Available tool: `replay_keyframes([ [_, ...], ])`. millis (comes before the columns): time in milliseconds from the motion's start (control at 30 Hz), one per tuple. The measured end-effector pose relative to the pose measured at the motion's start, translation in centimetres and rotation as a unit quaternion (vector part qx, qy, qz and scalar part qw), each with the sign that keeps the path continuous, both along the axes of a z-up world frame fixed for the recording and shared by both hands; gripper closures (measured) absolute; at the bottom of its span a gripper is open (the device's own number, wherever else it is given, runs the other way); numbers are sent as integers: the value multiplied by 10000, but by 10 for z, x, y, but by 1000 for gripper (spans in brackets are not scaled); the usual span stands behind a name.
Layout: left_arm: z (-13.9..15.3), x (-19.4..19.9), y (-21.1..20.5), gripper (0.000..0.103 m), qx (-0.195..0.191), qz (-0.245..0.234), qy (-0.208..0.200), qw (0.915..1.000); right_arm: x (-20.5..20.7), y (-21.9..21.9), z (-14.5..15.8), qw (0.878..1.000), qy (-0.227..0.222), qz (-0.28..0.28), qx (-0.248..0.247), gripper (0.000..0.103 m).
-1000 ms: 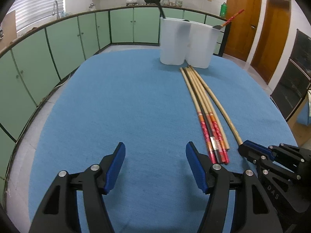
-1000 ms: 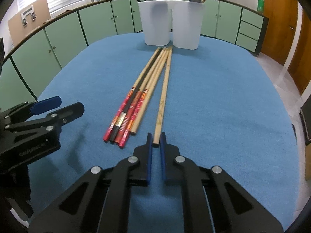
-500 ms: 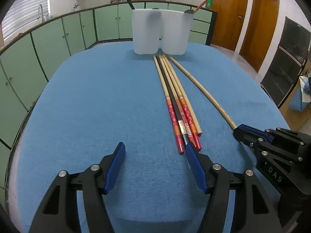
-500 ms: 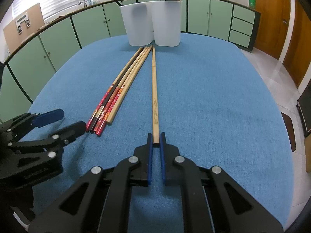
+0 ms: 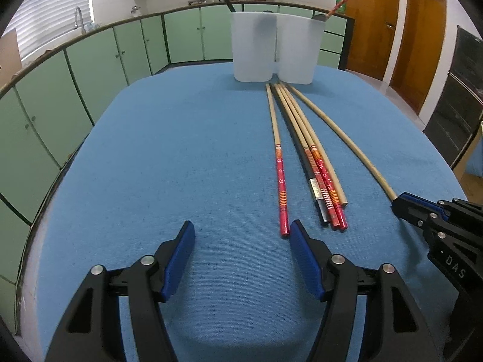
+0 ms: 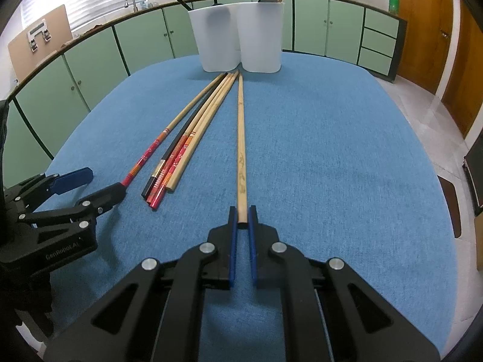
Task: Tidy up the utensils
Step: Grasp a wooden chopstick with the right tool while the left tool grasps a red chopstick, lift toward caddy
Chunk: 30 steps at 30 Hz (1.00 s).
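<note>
Left gripper [image 5: 241, 235] gapes, one finger seemingly touching the red-ended chopstick [image 5: 280, 178].

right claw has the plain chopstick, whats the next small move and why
Probably lift the right claw a little so the plain chopstick clears the blue cloth. Its jaws are shut on the near end while the rest lies flat, tip pointing at the white containers, where it seems bound.
</note>
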State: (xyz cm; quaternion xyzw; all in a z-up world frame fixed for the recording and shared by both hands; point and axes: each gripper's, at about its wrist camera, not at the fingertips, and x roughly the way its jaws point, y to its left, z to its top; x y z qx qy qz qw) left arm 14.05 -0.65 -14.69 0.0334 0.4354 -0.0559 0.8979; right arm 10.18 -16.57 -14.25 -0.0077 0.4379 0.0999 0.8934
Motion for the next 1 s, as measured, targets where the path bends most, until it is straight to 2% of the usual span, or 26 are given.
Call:
replay_keyframes([
  [200,0,2,-3,39,-9,-7,0,10000,2,-1,-1,10000,2,23,65,95],
  [300,1,0,-7,58,-60,-98,-30,9999,2,-1,-1,10000,-9,36,61,95],
  [367,1,-2,-11,80,-125,-187,-42,9997,2,-1,-1,10000,-17,38,65,96],
  [467,1,-2,-16,97,-182,-282,-39,9994,1,-1,-1,10000,-26,34,72,97],
  [733,9,-7,-16,98,-213,-298,-153,9992,-4,-1,9,9998,-212,54,19,97],
  [1000,64,-25,-7,98,-251,-285,-813,9960,-12,-9,52,9975,-675,102,158,97],
])
